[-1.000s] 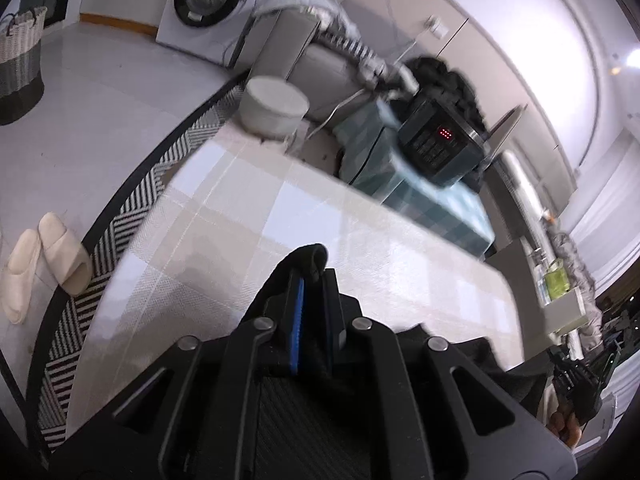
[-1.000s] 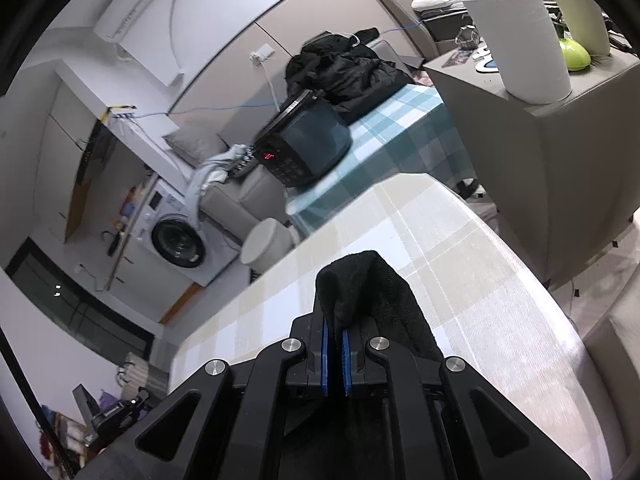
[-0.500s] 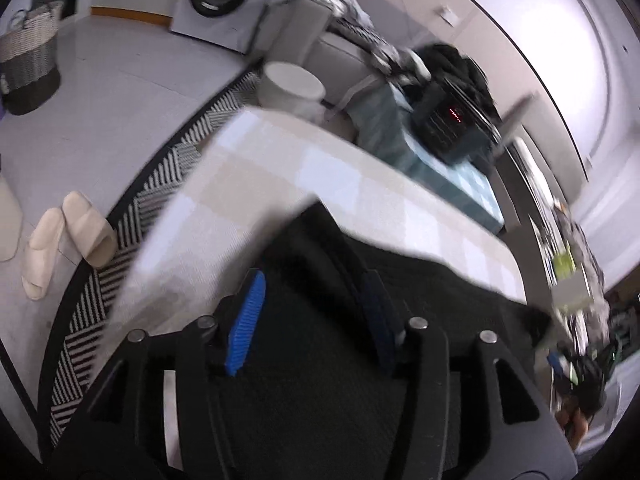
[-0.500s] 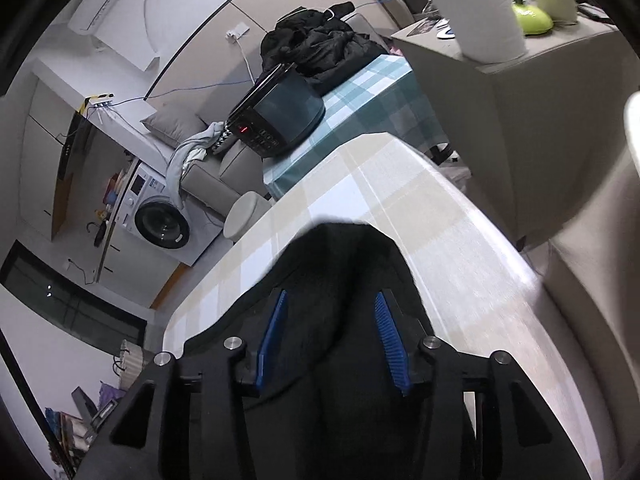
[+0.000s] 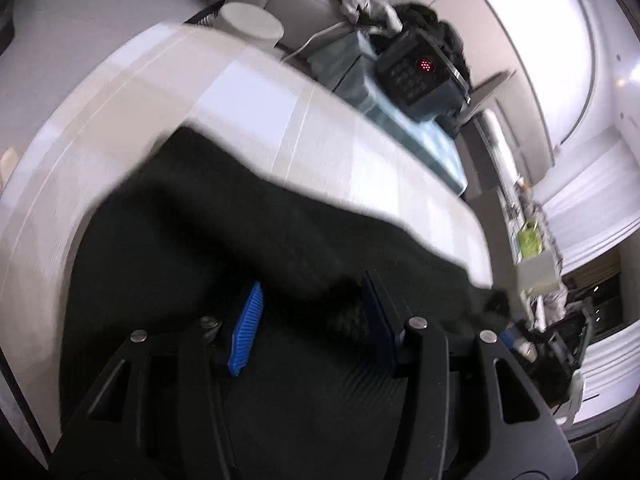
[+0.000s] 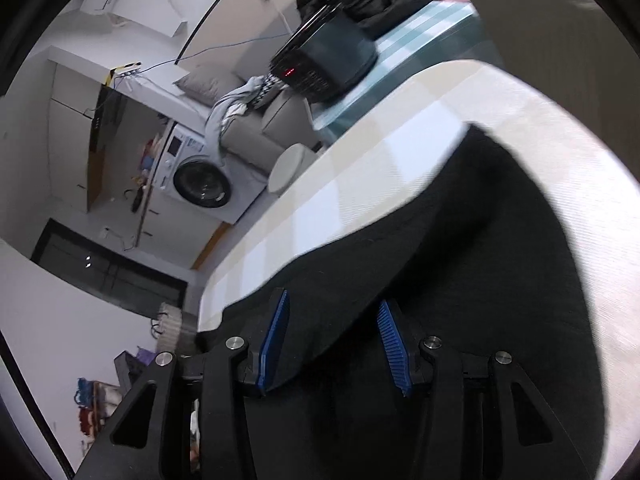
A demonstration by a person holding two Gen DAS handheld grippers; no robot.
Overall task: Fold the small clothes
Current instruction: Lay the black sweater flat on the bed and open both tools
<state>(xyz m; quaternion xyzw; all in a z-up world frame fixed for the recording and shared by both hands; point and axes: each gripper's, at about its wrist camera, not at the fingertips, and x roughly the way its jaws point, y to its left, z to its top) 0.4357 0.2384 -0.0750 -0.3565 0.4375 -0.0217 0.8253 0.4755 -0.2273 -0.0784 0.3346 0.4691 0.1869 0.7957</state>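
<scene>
A black garment lies spread on the pale checked table. It also shows in the right wrist view on the table. My left gripper is open just above the cloth, its blue-padded fingers apart with nothing between them. My right gripper is open too, jaws apart over the garment's near edge, holding nothing. Both views are blurred by motion.
A black appliance with a red display sits on a teal checked cloth beyond the table. A white round stool, a sofa and a washing machine stand further off. The other gripper shows at the right.
Both grippers were shut on the black garment a second ago. They have opened and let it go; the cloth now lies spread on the table and both grippers have drawn back.
</scene>
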